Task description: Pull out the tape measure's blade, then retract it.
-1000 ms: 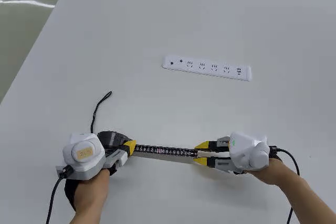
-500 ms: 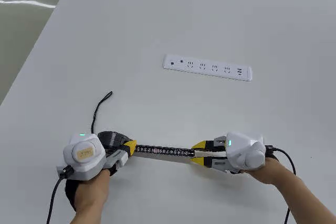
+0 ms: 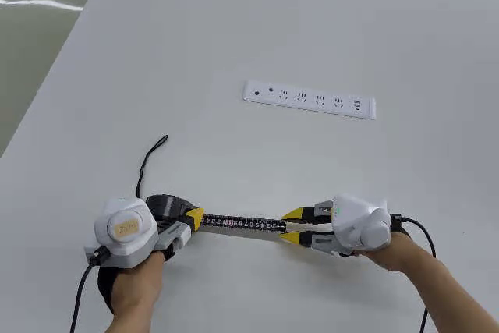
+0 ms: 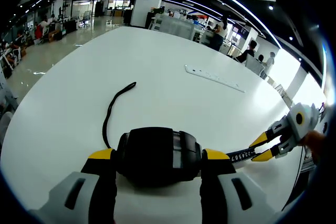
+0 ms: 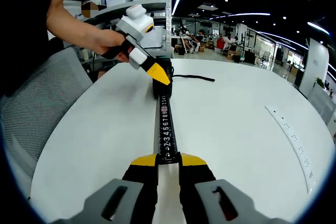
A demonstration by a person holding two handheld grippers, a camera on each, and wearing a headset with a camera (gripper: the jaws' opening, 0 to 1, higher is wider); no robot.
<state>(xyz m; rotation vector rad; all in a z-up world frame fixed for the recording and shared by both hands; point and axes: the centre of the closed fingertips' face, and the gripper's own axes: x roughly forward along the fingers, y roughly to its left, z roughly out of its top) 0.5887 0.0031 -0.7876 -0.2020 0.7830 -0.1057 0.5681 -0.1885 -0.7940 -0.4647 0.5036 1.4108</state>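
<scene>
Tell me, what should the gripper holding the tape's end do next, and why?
Probably ease the right gripper on toward the tape measure case clamped in the left gripper: it pinches the blade and has crept closer, so retracting seems underway.

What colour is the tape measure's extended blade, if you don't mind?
Black blade with white numerals, clearest in the right gripper view.
</scene>
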